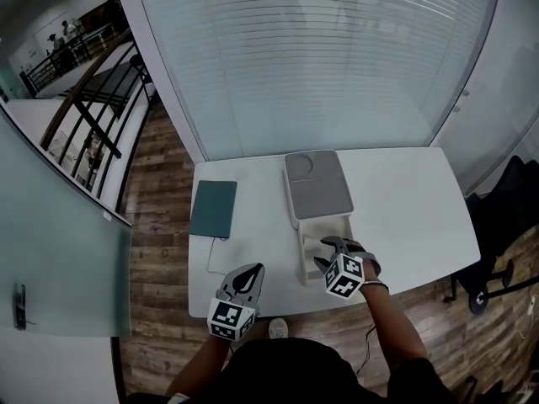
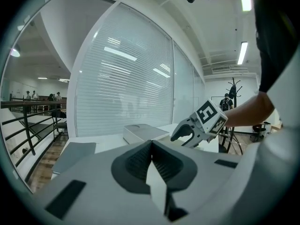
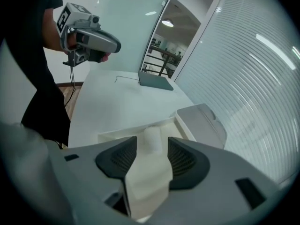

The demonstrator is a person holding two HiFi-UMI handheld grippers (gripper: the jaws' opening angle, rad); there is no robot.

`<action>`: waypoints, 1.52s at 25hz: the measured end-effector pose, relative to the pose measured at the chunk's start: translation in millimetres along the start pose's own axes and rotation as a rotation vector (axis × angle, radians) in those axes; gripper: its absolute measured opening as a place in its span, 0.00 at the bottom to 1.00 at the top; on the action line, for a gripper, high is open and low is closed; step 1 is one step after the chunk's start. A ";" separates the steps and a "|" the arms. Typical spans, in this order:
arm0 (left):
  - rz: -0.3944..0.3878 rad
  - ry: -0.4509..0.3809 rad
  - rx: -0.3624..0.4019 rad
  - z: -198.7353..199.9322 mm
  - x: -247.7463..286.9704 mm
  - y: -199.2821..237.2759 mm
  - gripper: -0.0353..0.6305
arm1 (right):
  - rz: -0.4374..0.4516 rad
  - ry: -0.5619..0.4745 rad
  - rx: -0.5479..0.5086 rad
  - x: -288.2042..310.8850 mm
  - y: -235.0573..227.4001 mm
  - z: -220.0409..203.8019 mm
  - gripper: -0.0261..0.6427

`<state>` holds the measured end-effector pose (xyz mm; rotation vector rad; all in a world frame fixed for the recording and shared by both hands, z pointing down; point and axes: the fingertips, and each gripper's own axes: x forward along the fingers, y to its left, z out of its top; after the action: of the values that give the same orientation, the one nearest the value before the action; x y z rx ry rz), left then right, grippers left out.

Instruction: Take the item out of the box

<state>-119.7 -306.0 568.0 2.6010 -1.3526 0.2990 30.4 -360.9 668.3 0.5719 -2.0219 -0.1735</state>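
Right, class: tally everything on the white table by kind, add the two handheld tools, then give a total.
Open white cardboard box: 1
Grey rectangular lid: 1
White roll-shaped item in the box: 1
Dark teal flat pad: 1
Thin wire: 1
Grey handheld tools: 2, left tool and right tool
Total: 7

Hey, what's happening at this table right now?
A person holds a gripper in each hand at a white table. The right gripper hangs over the open box, jaws apart, lined up on a pale item inside; the pads are not on it. The lid lies just beyond the box. The left gripper is shut and empty, held near the table's front edge.
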 end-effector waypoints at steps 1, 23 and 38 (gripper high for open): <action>0.001 0.000 0.000 0.1 0.2 2.6 0.07 | 0.009 0.012 -0.018 5.2 0.6 0.0 0.36; 0.004 0.021 0.002 -11.9 -0.3 28.1 0.07 | 0.171 0.252 -0.153 68.6 5.2 -22.6 0.29; -0.048 0.022 0.037 -4.9 5.4 15.8 0.07 | -0.037 -0.068 0.187 7.6 -30.1 8.0 0.28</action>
<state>-130.1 -317.9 575.3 2.6476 -1.2874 0.3467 30.2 -391.8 659.7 0.7295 -2.1081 -0.0253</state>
